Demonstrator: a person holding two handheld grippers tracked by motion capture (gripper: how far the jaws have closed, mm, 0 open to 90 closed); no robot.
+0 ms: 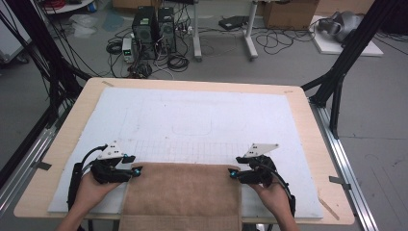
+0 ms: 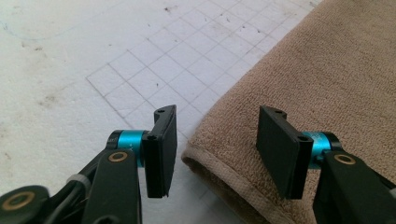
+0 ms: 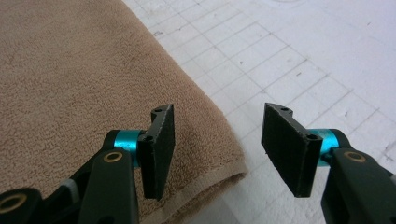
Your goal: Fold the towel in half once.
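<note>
The tan terry-cloth towel [image 1: 180, 195] lies flat at the near edge of the white gridded foam mat [image 1: 202, 120]. The left gripper [image 1: 137, 170] straddles its far left corner, the right gripper [image 1: 232, 173] its far right corner, both released, gripping nothing.

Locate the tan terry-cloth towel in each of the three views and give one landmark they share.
High view: the tan terry-cloth towel lies at bottom centre, between the left gripper and the right gripper.
Left gripper view: it covers the right side, its hemmed corner low between the open jaws.
Right gripper view: it covers the left side, its corner at bottom centre.
Shared landmark: the pencilled grid on the white foam mat.
</note>
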